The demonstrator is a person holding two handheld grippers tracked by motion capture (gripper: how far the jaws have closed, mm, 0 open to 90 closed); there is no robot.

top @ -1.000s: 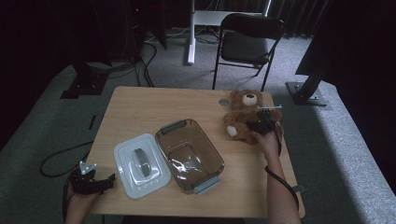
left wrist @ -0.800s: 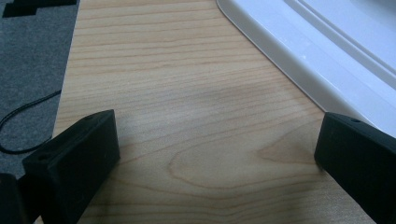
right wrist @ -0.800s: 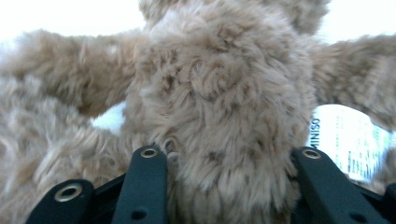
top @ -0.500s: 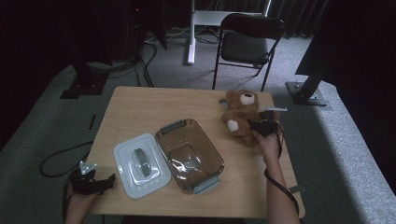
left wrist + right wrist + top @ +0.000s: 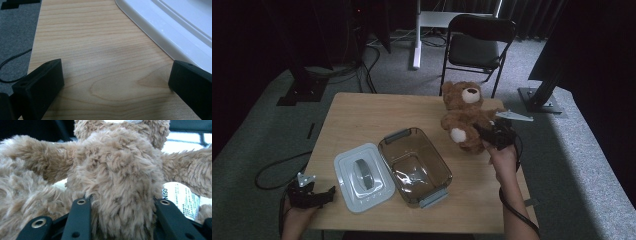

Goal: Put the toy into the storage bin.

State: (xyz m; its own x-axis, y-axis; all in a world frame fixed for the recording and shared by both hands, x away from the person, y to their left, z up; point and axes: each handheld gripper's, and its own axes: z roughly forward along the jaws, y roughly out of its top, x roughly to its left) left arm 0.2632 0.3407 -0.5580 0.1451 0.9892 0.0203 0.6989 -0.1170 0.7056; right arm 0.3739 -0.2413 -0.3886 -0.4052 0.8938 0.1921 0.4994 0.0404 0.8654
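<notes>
Two grippers in my hands: the right gripper (image 5: 484, 134) has its jaws clamped around the bear (image 5: 462, 117), held upright over the table (image 5: 362, 115) at its 2 o'clock corner. My left gripper (image 5: 328, 193) rests wide open, holding nothing, at 8 o'clock beside the lid (image 5: 362, 176).

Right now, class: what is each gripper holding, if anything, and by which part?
The right gripper grips the teddy bear by its furry body, one jaw at each side. The left gripper holds nothing; its jaws are open over the table.
</notes>
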